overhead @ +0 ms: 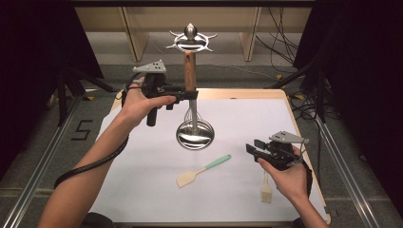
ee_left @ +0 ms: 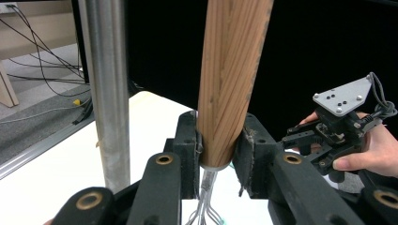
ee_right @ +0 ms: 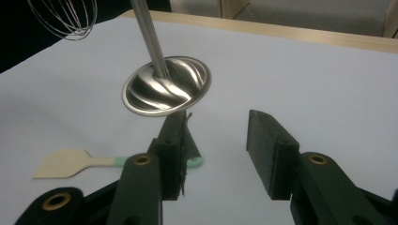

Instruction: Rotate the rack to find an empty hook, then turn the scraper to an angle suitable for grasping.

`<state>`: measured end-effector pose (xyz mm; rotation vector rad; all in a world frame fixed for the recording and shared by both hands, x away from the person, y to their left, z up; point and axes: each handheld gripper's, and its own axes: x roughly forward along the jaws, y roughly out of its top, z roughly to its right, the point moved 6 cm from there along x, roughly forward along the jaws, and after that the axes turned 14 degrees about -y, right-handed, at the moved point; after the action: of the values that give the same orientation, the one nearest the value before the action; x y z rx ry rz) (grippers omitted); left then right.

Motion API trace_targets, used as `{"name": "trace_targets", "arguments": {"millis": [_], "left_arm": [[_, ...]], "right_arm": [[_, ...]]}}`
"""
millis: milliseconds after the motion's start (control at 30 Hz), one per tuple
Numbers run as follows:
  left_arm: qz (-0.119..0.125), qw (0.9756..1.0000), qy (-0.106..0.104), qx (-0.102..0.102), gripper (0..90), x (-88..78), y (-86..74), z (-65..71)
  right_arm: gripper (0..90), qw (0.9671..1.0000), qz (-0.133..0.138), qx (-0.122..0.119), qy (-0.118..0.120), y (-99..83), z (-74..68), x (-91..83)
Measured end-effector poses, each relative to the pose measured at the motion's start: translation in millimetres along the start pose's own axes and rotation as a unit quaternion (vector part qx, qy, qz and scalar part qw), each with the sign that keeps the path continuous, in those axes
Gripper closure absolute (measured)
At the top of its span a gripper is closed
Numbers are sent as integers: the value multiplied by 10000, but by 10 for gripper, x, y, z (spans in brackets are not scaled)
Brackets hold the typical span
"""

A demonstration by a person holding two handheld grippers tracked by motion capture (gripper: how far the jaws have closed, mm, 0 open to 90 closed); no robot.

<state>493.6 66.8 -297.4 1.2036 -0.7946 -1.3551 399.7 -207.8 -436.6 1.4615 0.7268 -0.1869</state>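
holding a whisk (overhead: 190, 76) upright by the low end of its wooden handle — left gripper (overhead: 189, 94) is clamped on it, pads on both sides of the wood in the left gripper view, wires hanging below the jaws. just beside the whisk, on the gripper's far side in that view, runs the stand (overhead: 195, 134) pole, with hooks at its top above the handle's end. likely step: hanging the whisk on a hook. keep the grip firm and the handle plumb, lift straight along the pole, don't knock it; which hook lines up i cannot tell. right gripper (overhead: 254, 147) rests low with jaws wide, nothing between them — a spatula (overhead: 203, 170) just ahead of it, a brush (overhead: 266, 190) by that hand.
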Motion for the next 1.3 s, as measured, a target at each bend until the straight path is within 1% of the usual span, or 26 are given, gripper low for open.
{"name": "trace_targets", "arguments": {"millis": [133, 167, 200, 300, 333, 367, 400, 433, 500, 533, 600, 633, 667, 700, 733, 767, 833, 867, 900, 1000, 1067, 1100, 1133, 1167, 1267, 1300], "left_arm": [[102, 9999, 118, -8, 660, -10, -14, -3], [220, 9994, 239, 104, 608, -55, -15, 10], [220, 9994, 239, 104, 563, -55, -15, 10], [382, 9975, 518, 308, 490, -175, -26, 34], [460, 9966, 590, 341, 472, -218, -28, 48], [571, 9951, 695, 414, 452, -307, -24, 81], [571, 9951, 695, 414, 455, -307, -24, 81], [647, 9935, 760, 549, 468, -389, -7, 122], [751, 9918, 818, 637, 503, -463, 25, 153], [852, 9905, 859, 652, 524, -490, 48, 160], [927, 9892, 923, 657, 614, -516, 69, 162], [1009, 9877, 991, 667, 614, -539, 92, 164], [1094, 9859, 1072, 675, 675, -559, 116, 166], [1154, 9842, 1161, 676, 778, -573, 138, 169], [1216, 9825, 1243, 665, 778, -587, 161, 172], [1338, 9800, 1334, 630, 858, -599, 191, 174], [1501, 9750, 1519, 617, 889, -610, 260, 186], [1539, 9738, 1537, 658, 889, -612, 285, 193], [1647, 9723, 1500, 710, 891, -590, 354, 225], [1744, 9705, 1501, 723, 892, -562, 424, 258], [1839, 9676, 1523, 819, 893, -541, 510, 283], [1932, 9644, 1557, 912, 892, -528, 590, 294], [1932, 9644, 1557, 912, 892, -528, 590, 294], [1968, 9610, 1670, 988, 892, -521, 651, 272], [1976, 9596, 1744, 981, 893, -520, 685, 229], [2046, 9572, 1825, 925, 892, -534, 710, 184]], "right_arm": [[580, 9999, 51, -136, -10, 19, 49, 29], [579, 9999, -62, 106, 83, 26, 26, 27], [579, 9999, -62, 106, 83, 26, 26, 27], [577, 9999, -11, 116, 13, 61, 53, 47], [576, 10000, 24, -7, 25, 74, 81, 59], [573, 9999, -60, 114, -22, 88, 87, 47], [573, 9999, -60, 114, -22, 88, 87, 47], [571, 9996, 234, 48, -128, 124, 108, 71], [569, 9999, 73, -31, -95, 101, 122, 34], [569, 9999, -24, 152, -71, 77, 99, 24], [569, 9998, 133, 14, -136, 76, 129, 47], [568, 9999, -62, 127, -68, 44, 106, 25], [569, 9998, -57, 196, -20, 34, 86, 24], [570, 9998, -100, 172, -39, 25, 79, 4], [570, 9998, -100, 172, -39, 25, 79, 4], [572, 10000, 42, -25, -54, 53, 92, 5], [574, 10000, 65, -44, -37, 60, 86, -12], [574, 10000, 65, -44, -37, 60, 86, -12], [575, 9999, -50, 157, -23, 37, 69, -30], [575, 9999, -46, 156, -14, 19, 86, -43], [575, 9999, -58, 123, -27, 3, 99, -55], [575, 9999, 84, 21, -76, 21, 134, -55], [575, 9999, 84, 21, -76, 21, 134, -55], [575, 9998, 44, 192, 80, 20, 111, -69], [575, 9995, 160, 252, -128, 30, 120, -54], [575, 9994, 168, 261, -130, 30, 118, -54]]}}
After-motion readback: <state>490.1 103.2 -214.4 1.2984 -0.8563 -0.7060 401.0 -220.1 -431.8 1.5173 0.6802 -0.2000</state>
